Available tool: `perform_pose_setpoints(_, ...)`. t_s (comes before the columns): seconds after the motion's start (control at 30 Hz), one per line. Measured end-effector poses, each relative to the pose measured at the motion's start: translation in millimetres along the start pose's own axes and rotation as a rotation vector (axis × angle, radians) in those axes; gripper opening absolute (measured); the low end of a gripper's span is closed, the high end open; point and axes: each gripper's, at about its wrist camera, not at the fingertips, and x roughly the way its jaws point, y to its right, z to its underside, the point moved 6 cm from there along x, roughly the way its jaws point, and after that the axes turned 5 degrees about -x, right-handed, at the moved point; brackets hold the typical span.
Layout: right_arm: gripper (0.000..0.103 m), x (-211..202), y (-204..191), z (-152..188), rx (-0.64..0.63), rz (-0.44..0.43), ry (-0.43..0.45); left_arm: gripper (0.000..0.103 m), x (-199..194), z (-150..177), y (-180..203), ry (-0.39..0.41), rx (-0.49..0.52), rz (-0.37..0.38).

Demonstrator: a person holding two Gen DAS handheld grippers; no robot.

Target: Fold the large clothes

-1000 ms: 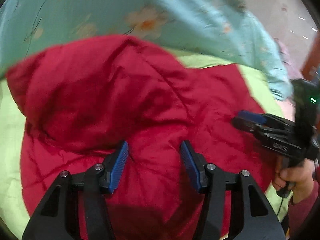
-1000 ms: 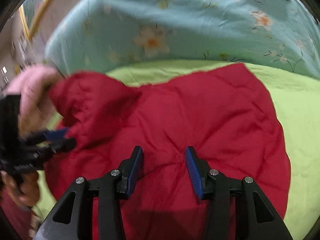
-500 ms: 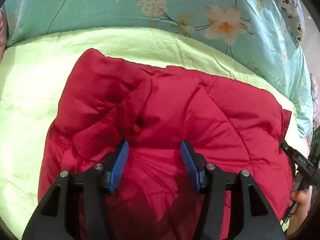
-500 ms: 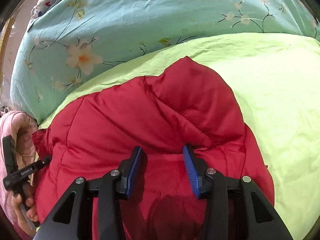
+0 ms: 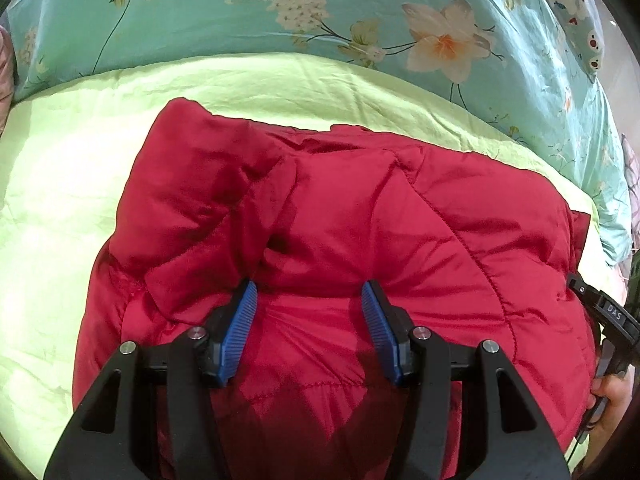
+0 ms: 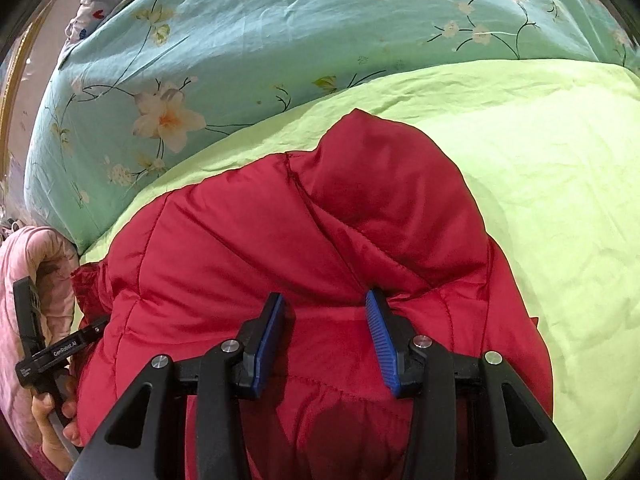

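Observation:
A red quilted jacket [image 5: 400, 220] lies bunched on a lime-green sheet [image 5: 72, 208]. A puffy folded part rises at its far side. My left gripper [image 5: 308, 292] is at the jacket's near edge, its blue pads pressing a thick roll of red fabric from both sides. In the right wrist view the same jacket [image 6: 248, 240] fills the middle. My right gripper [image 6: 324, 300] is likewise shut on a thick bunch of it, a little narrower than the left. The two grippers hold the near edge side by side.
A teal floral quilt [image 5: 240, 12] is heaped beyond the green sheet [image 6: 560, 200]. A pink padded cloth [image 6: 24, 276] lies at the left of the right wrist view. A hand [image 5: 612, 396] holds the other gripper's handle at the right border.
Both grippers carried the jacket's edge forward and down over the garment. It went from spread wide to a compact folded bundle. Over the last half second nothing has moved.

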Motion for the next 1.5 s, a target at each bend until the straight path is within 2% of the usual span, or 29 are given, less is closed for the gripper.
perform_pose_setpoints(0.17,0.046,-18,-9,-4,-0.045,0.060,-0.001,0.054,-32,2,4,0.007,0.015,-0.011)
perform_pose_setpoints(0.27,0.052,-38,-15,-1,-0.051,0.068,0.024,0.055,-54,12,2,0.031,0.014,-0.016)
perform_pose_setpoints(0.37,0.058,-61,-20,7,-0.064,0.055,0.041,0.056,-79,26,-2,0.061,0.007,-0.005)
perform_pose_setpoints(0.5,0.070,-90,-18,18,-0.060,0.028,0.052,0.063,-112,52,-12,0.098,-0.016,0.015)
perform_pose_setpoints(0.73,0.072,-129,5,38,-0.023,0.035,0.069,0.065,-139,83,-49,0.110,-0.085,0.015)
perform_pose_setpoints(0.83,0.074,-134,18,44,-0.008,0.043,0.051,0.079,-140,88,-66,0.107,-0.119,0.010)
perform_pose_setpoints(0.87,0.075,-135,23,47,0.001,0.042,0.045,0.080,-140,88,-71,0.105,-0.129,0.003)
perform_pose_setpoints(1.07,0.077,-129,47,62,0.058,0.024,-0.017,0.080,-128,91,-91,0.043,-0.186,0.072)
perform_pose_setpoints(1.37,0.078,-108,55,76,0.109,-0.107,-0.096,0.081,-104,89,-94,-0.017,-0.208,0.128)
perform_pose_setpoints(1.5,0.087,-96,59,72,0.131,-0.132,-0.098,0.086,-87,80,-96,-0.064,-0.224,0.168)
